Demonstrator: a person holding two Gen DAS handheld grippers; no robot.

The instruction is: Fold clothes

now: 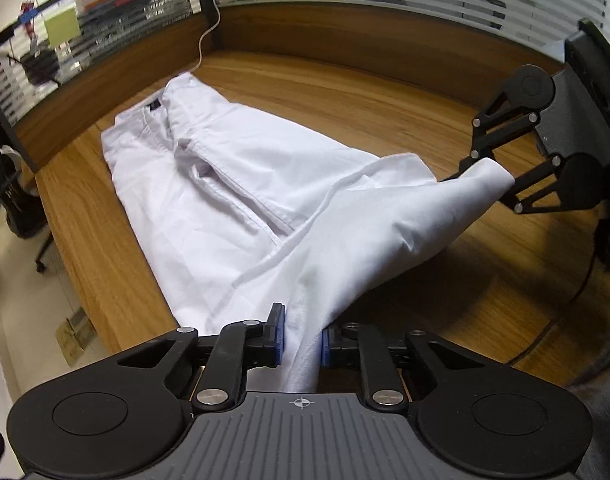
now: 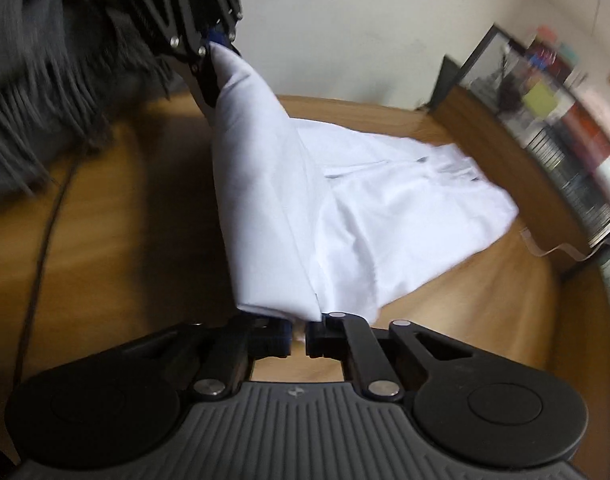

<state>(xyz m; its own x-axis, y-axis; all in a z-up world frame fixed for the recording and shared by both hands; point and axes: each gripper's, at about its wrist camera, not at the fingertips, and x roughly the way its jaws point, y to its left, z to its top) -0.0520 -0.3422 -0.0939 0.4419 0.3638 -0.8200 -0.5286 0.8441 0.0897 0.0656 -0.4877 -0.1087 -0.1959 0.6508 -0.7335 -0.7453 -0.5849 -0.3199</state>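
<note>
Wood-grain surface (image 1: 385,120) with a low wooden back panel and striped frosted glass behind it carries white trousers (image 1: 209,184) spread across it. Nearest in the left wrist view, left gripper (image 1: 303,338) has its jaws pinched close on a bunched fold of the white fabric, blue pads (image 1: 280,330) pressing it from both sides, cloth running up and away from the jaws. From there the fabric rises as a taut ridge off the surface toward the right gripper (image 1: 485,172), seen at the right edge with a corner of the same hem wrapped over its fingers. In the right wrist view right gripper (image 2: 300,334) has its jaws almost fully together, a thin edge of the cloth clamped between them, folded hem bulging just above. Left gripper (image 2: 215,46) shows at the top left of that view, holding the other lifted corner above the surface. Farther back the waistband end with its dark label (image 1: 155,105) lies flat on the surface near the back panel. A thin white cable (image 1: 209,28) hangs down behind. A grey fringed scarf (image 2: 37,64) fills the right view's upper left, blurred.
</note>
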